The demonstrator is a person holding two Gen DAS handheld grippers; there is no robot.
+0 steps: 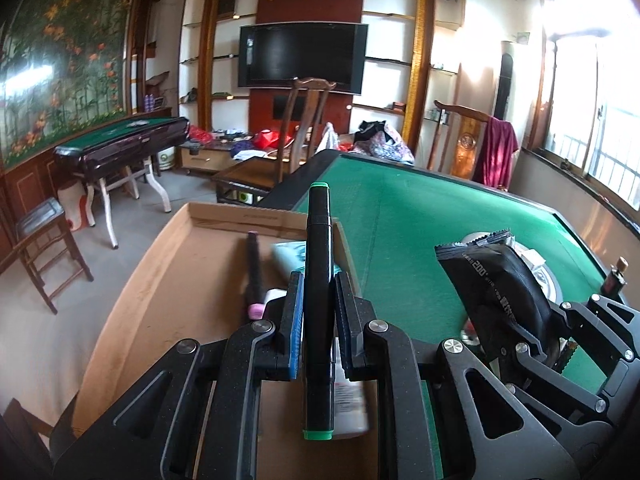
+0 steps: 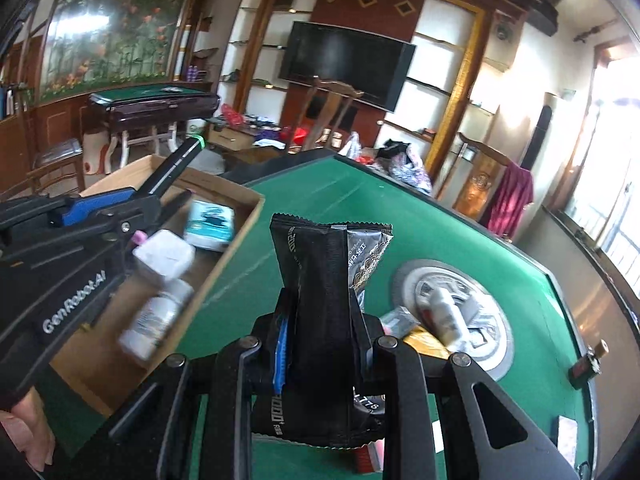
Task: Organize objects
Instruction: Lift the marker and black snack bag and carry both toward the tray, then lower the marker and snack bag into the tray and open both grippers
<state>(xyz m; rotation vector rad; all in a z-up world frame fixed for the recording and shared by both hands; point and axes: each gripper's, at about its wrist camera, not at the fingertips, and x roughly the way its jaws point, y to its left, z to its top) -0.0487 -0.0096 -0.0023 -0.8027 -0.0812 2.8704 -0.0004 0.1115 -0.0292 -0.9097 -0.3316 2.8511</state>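
My left gripper [image 1: 318, 300] is shut on a black marker with green ends [image 1: 319, 248] and holds it above the open cardboard box [image 1: 168, 280]. The marker [image 2: 176, 168] and the left gripper [image 2: 148, 200] also show in the right wrist view, over the box [image 2: 240, 224]. My right gripper [image 2: 320, 316] is shut on a black snack packet [image 2: 320, 280], held upright above the green table [image 2: 304, 192]. The packet [image 1: 500, 280] shows at the right of the left wrist view. In the box lie a pink-tipped black pen [image 1: 254, 272], a teal tissue pack [image 2: 211, 225], a white case [image 2: 163, 258] and a white bottle [image 2: 154, 316].
A round silver hub [image 2: 452, 304] in the table's middle carries a small white bottle [image 2: 446, 312], a yellow packet [image 2: 424, 342] and other small items. A small dark bottle [image 2: 588, 364] stands near the table's right edge. Chairs [image 1: 304, 128] and a second table [image 1: 124, 140] stand beyond.
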